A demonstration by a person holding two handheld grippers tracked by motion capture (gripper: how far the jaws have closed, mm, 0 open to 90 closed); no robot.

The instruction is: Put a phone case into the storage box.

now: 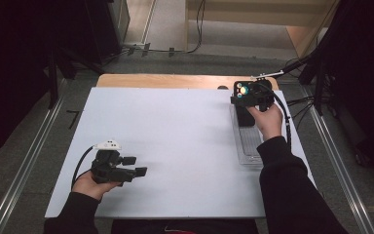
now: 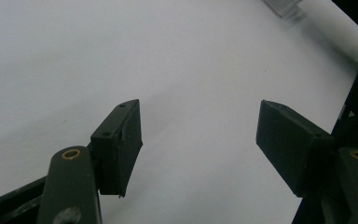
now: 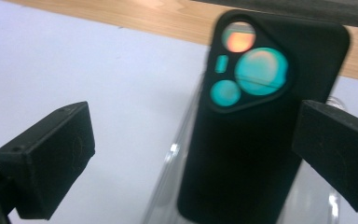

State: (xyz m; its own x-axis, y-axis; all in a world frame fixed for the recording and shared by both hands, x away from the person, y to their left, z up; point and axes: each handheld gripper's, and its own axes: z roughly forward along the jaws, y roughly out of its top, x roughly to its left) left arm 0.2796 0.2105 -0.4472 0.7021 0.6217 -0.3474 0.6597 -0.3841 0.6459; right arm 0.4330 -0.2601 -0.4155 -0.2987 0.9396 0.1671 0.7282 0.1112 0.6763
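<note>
A black phone case [image 3: 261, 140] with a cut-out for the camera lenses, showing teal and orange, leans upright in a clear plastic tray [image 3: 168, 186]. In the high view the case [image 1: 245, 117] stands at the far end of the tray [image 1: 249, 146], at the table's right side. My right gripper [image 3: 193, 135] is open, its jaws wide to either side of the case and apart from it. From above, the right gripper [image 1: 247, 100] hovers over the case's top end. My left gripper [image 1: 136, 165] rests near the front left, open with nothing between its jaws [image 2: 198, 126].
A white sheet [image 1: 175, 146] covers the table, with a strip of bare wood [image 1: 165, 80] along the far edge. A corner of the tray [image 2: 284, 5] shows far off in the left gripper view. Cables and dark stands surround the table on the floor.
</note>
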